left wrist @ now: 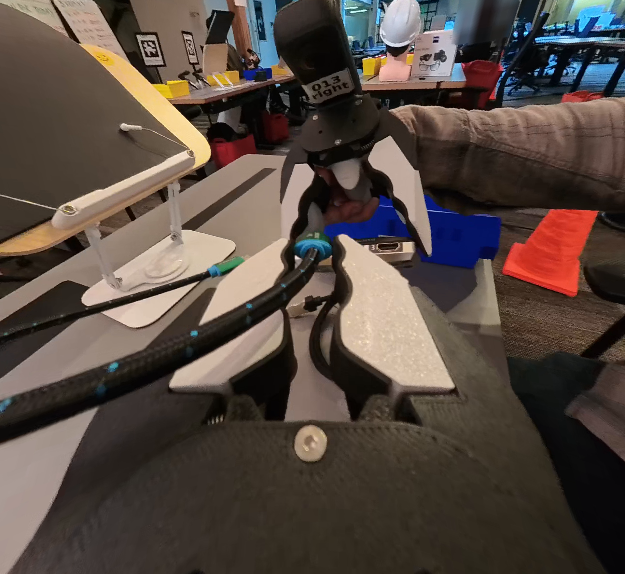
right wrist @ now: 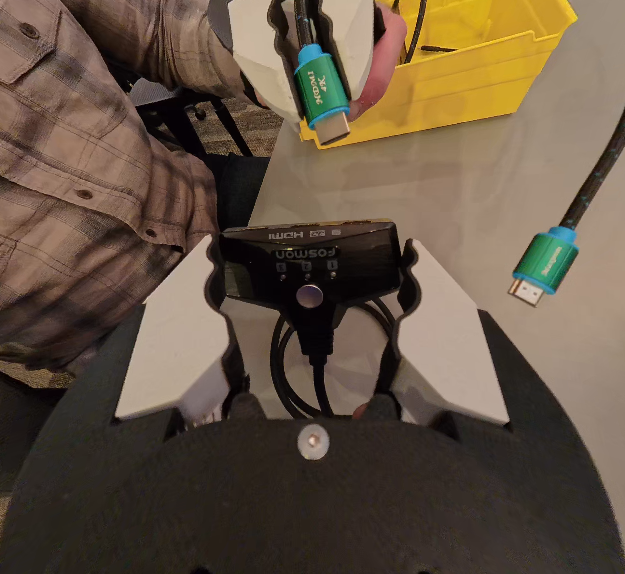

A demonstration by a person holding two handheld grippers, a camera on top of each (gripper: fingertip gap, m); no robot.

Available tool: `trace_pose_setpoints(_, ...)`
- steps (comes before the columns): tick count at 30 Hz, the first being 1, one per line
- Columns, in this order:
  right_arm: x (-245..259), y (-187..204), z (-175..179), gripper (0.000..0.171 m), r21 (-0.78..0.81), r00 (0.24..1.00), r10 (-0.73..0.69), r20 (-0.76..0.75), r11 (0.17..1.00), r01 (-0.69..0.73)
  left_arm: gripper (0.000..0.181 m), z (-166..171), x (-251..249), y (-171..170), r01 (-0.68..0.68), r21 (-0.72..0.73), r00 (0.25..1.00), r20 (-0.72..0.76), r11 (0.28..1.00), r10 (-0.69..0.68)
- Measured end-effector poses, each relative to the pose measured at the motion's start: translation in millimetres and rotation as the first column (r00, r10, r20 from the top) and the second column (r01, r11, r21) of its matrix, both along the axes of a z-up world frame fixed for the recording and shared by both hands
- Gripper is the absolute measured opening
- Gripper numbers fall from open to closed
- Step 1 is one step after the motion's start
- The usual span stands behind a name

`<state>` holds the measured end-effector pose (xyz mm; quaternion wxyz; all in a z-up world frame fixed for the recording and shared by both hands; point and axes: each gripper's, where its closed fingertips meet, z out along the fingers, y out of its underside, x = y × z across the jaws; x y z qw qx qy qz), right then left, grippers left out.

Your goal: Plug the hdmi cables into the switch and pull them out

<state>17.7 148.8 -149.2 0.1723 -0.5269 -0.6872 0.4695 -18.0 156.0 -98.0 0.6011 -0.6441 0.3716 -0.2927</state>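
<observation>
No cable was seen plugged in; by the look of it the first insertion was still to be done, and every pull-out after it. The grey desk (right wrist: pixel 439 186) carried everything, with a yellow bin (right wrist: pixel 490 33) towards its far edge, a loose black cable inside. The switch (right wrist: pixel 309 263) was clamped across its sides by the right gripper (right wrist: pixel 309 273), near the desk's left edge, ports facing away and apparently empty. The left gripper (left wrist: pixel 313 253) was closed on the first HDMI plug (right wrist: pixel 321 91), held just short of the ports, metal tip bare. A second HDMI plug (right wrist: pixel 544 265) lay untouched on the desk to the right, well apart from the switch.
</observation>
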Motion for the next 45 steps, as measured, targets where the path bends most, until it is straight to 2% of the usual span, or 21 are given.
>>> trace_pose_setpoints(11, -1.1, -3.8, 3.9, 0.104, 0.011, 1.0, 0.028, 0.004, 1.0, -0.029, 0.02, -6.2, 10.5, -11.1, 0.096, -0.073, 0.995, -0.026, 0.993, -0.098)
trace_pose_setpoints(36, 1.2, -8.1, 0.6, 0.104, 0.132, 0.983, 0.087, 0.159, 0.985, -0.108, 0.02, -13.9, 21.5, -19.9, 0.134, -0.081, 0.986, -0.092, 0.988, -0.141)
trace_pose_setpoints(45, -0.8, -9.0, -1.6, 0.103, 0.145, 0.983, 0.086, 0.164, 0.983, -0.11, 0.02, -15.1, 23.2, -20.1, 0.133, -0.073, 0.984, -0.106, 0.988, -0.14)
